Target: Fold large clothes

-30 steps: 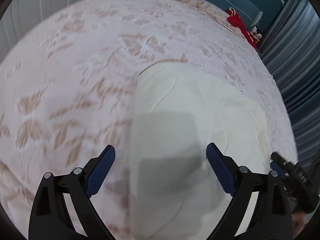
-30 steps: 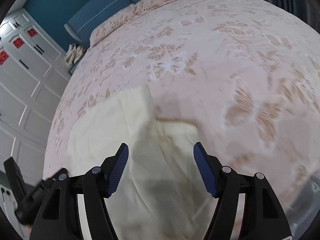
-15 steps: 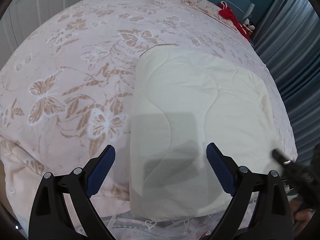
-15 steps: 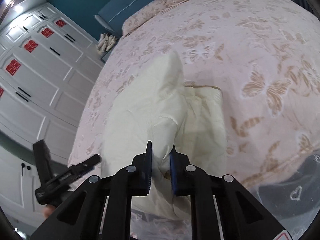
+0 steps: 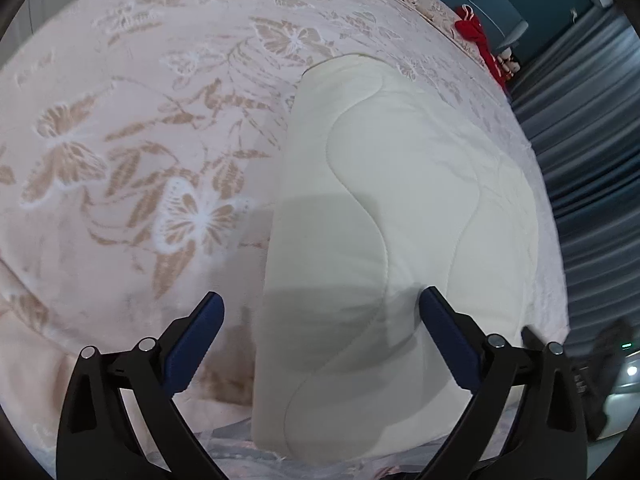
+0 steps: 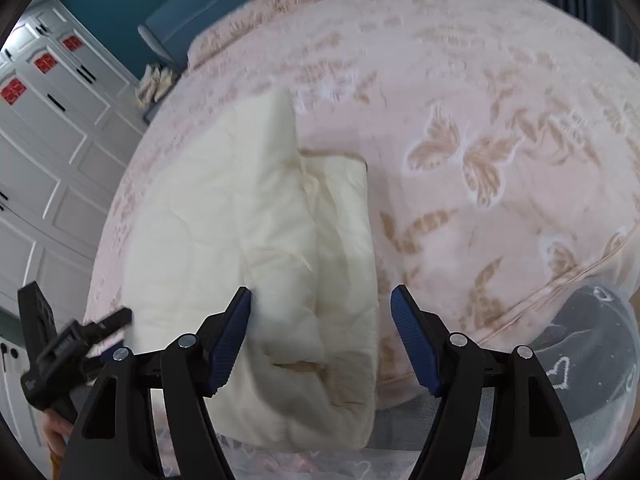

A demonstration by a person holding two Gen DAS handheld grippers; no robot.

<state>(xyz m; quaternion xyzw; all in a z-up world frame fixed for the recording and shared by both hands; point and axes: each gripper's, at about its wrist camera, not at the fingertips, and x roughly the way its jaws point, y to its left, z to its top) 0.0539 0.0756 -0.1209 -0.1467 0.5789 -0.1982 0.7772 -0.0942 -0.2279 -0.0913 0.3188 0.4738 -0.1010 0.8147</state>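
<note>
A thick cream quilted cover (image 5: 400, 200) lies folded on the pink butterfly bedspread (image 5: 140, 120), near the bed's front edge. My left gripper (image 5: 320, 304) hovers over the cover's near left edge. Its jaws are opening to their widest and the pads press on nothing. In the right wrist view the cover (image 6: 208, 220) shows stacked layers along its right side. My right gripper (image 6: 320, 295) is over that side, jaws opening, with the loose top fold between them and no grip on it. The left gripper (image 6: 60, 344) shows at the lower left, held by a hand.
A red cloth (image 5: 476, 36) lies at the bed's far end by the blue headboard (image 6: 208, 8). Grey curtains (image 5: 592, 160) hang on one side and white wardrobe doors (image 6: 48, 140) stand on the other. Sheer netting with hearts (image 6: 580, 340) hangs below the bed's front edge.
The right gripper pinched a raised fold of the cover half a second ago and has now opened, so the fold has dropped. The left gripper stayed open and came nearer to the cover.
</note>
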